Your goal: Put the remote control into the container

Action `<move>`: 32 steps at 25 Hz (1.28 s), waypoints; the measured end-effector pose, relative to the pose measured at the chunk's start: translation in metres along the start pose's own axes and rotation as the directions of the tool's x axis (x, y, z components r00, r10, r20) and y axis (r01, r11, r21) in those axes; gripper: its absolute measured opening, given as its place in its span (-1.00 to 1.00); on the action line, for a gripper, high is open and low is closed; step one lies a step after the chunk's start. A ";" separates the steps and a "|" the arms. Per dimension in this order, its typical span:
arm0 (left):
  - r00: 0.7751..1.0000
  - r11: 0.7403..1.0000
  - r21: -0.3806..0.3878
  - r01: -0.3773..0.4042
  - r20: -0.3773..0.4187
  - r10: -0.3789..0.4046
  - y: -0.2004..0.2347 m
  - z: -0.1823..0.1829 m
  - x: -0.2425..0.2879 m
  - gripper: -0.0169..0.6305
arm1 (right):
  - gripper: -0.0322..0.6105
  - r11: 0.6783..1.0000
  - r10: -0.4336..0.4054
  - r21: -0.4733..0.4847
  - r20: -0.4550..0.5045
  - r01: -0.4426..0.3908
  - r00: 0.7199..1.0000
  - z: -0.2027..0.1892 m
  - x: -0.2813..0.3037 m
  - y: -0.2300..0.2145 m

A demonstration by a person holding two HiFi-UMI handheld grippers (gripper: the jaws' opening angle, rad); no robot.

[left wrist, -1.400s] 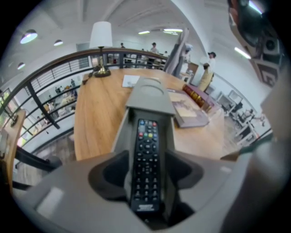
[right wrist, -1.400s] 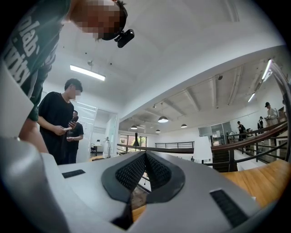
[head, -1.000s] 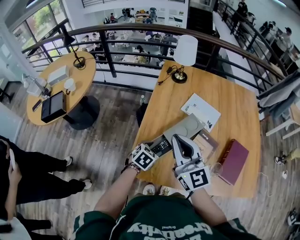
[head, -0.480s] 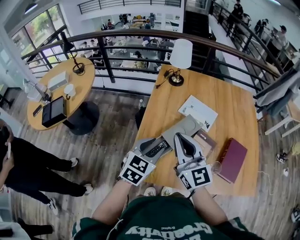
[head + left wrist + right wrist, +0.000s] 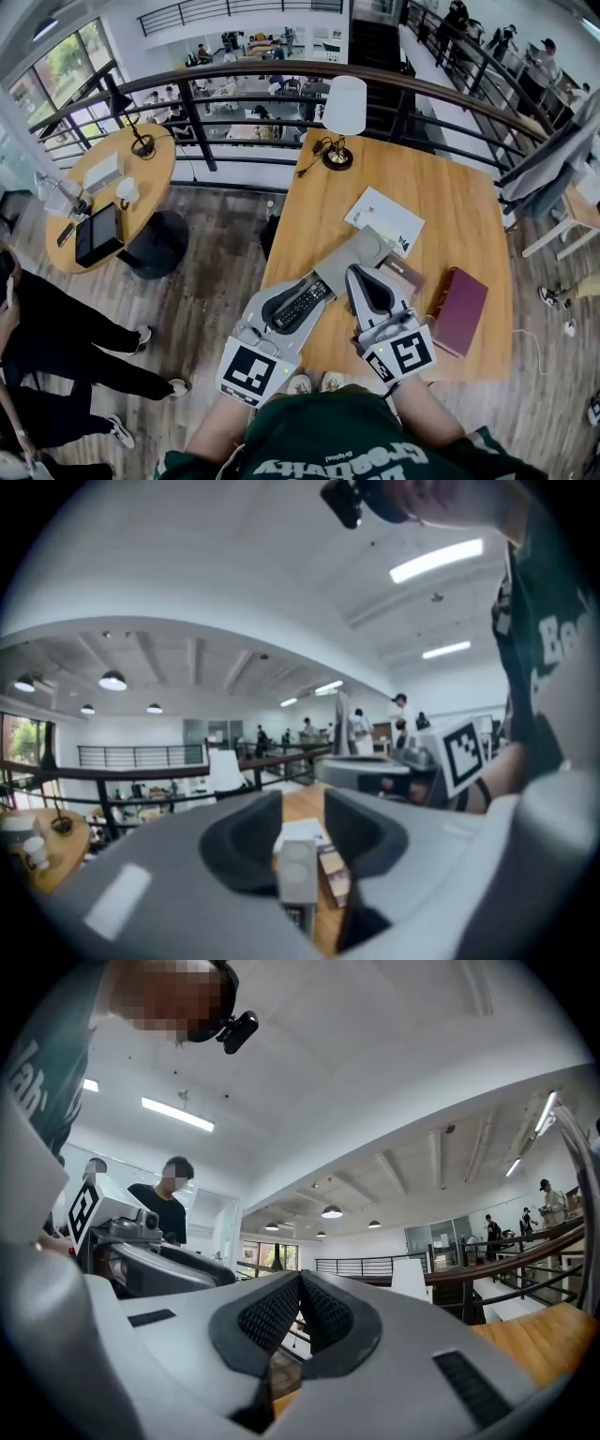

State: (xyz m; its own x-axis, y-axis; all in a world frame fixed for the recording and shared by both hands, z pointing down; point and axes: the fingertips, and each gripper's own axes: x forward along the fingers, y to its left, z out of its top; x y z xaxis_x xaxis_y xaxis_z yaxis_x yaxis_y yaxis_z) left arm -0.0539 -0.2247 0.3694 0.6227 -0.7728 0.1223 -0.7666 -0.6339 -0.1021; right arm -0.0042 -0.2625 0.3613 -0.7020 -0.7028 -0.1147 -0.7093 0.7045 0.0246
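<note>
The black remote control [image 5: 298, 305] lies slantwise near the wooden table's [image 5: 459, 216] near-left corner. My left gripper [image 5: 317, 284] has its jaws around the remote and they are closing, with a gap still showing on each side of it. In the left gripper view the remote's end [image 5: 298, 874] sits between the dark pads [image 5: 246, 841]. The flat grey container [image 5: 367, 249] lies just beyond the remote. My right gripper [image 5: 359, 271] is beside the remote on the right, shut and empty, its ribbed pads [image 5: 272, 1314] together.
A white booklet [image 5: 384, 218] and a white lamp [image 5: 343, 105] stand further back on the table. A dark red book [image 5: 460, 310] and a brown book [image 5: 406, 273] lie right of my right gripper. A railing [image 5: 234, 75] and a round table [image 5: 98, 192] are at left.
My left gripper has drawn back toward the person, so its marker cube is lower in the head view, and its jaws have narrowed around the remote. The right gripper has stayed put.
</note>
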 end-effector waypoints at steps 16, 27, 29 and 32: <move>0.978 0.992 -0.016 -0.127 0.167 0.128 0.012 0.030 -0.022 -0.95 | -0.85 0.997 0.062 -0.045 0.000 -0.062 0.998 0.014 -0.008 0.019; 0.969 0.990 -0.020 -0.141 0.202 0.142 0.011 0.035 -0.027 -0.95 | -0.85 0.997 0.036 -0.067 0.013 -0.035 0.999 0.016 -0.015 0.019; 0.969 0.990 -0.013 -0.141 0.204 0.141 0.010 0.036 -0.027 -0.95 | -0.85 0.996 0.039 -0.078 0.003 -0.039 0.999 0.015 -0.015 0.020; 0.967 0.989 -0.014 -0.146 0.207 0.145 0.010 0.036 -0.027 -0.95 | -0.85 0.996 0.046 -0.074 0.004 -0.046 0.999 0.016 -0.014 0.021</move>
State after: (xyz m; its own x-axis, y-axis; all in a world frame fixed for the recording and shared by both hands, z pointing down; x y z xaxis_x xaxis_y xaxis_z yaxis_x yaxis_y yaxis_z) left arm -0.0726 -0.2117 0.3295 0.5234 -0.8461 -0.1011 -0.8513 -0.5141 -0.1052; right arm -0.0083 -0.2359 0.3480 -0.7337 -0.6691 -0.1179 -0.6792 0.7267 0.1028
